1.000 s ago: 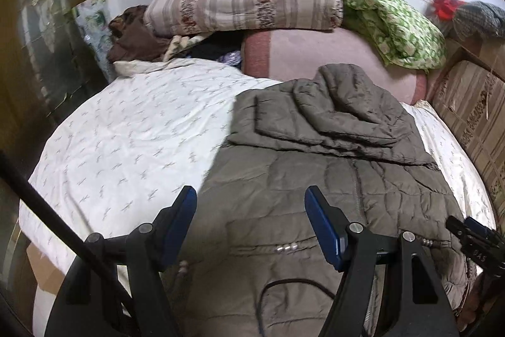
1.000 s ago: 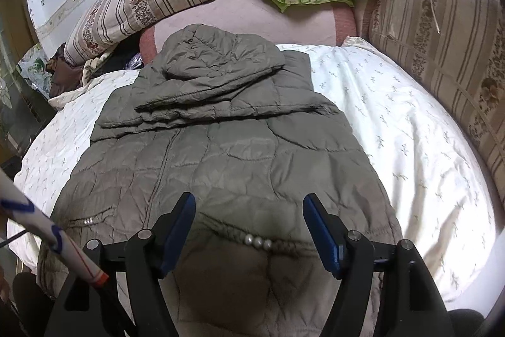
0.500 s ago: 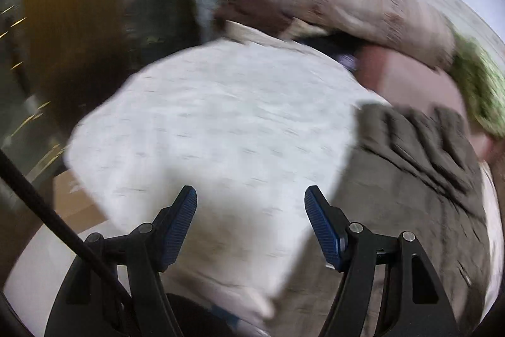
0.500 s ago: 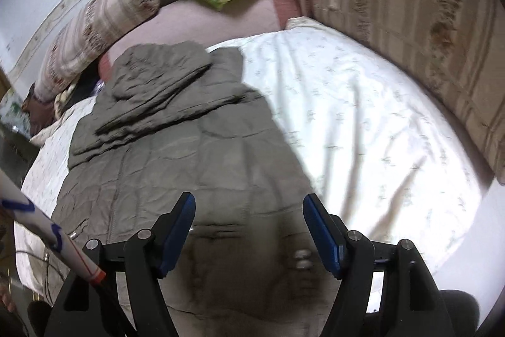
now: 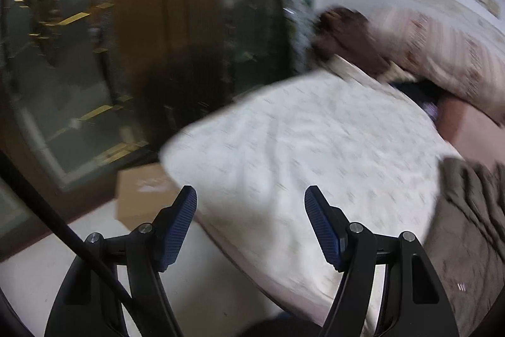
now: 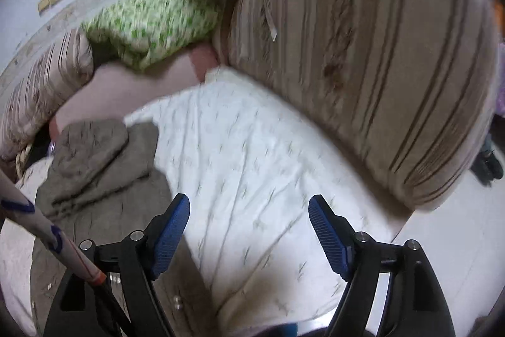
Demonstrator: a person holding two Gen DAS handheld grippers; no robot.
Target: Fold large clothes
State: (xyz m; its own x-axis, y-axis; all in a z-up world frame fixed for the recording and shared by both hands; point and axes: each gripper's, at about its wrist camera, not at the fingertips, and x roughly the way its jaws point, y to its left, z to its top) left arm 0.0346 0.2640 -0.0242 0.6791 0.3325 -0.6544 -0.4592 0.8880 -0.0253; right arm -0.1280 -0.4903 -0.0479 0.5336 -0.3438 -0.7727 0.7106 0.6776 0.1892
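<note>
1. Both views have swung outward since the earlier frames: a second ago each gripper hung over the middle of the jacket, and now the left one looks past the bed's left corner while the right one looks over the bed's right side.
2. Left gripper [image 5: 251, 223]: jaws apart, nothing between them; below them lie the white bedspread [image 5: 315, 153] and the pale floor [image 5: 205, 299].
3. Right gripper [image 6: 249, 229]: jaws apart and empty, and they have just been opening a little wider; under them is bare bedspread.
4. Olive quilted jacket [image 6: 104, 179]: it lies flat on the bedspread, hood end toward the pillows. In the left view only a strip of it [image 5: 467, 229] shows at the right edge, the rest cut off.
5. Motion blur softens both views, so the bedspread's print and the jacket's stitching are hard to make out.
6. Striped cushion [image 6: 378, 78] runs along the bed's right side; a green patterned quilt [image 6: 151, 24] sits at the head, smeared.
7. Cardboard box [image 5: 142, 191] rests on the floor beside the bed corner, partly hidden behind the left finger [image 5: 180, 229].
8. Striped pillow [image 5: 442, 52] and a dark brown bundle [image 5: 347, 37] are blurred beyond recognition of detail.
</note>
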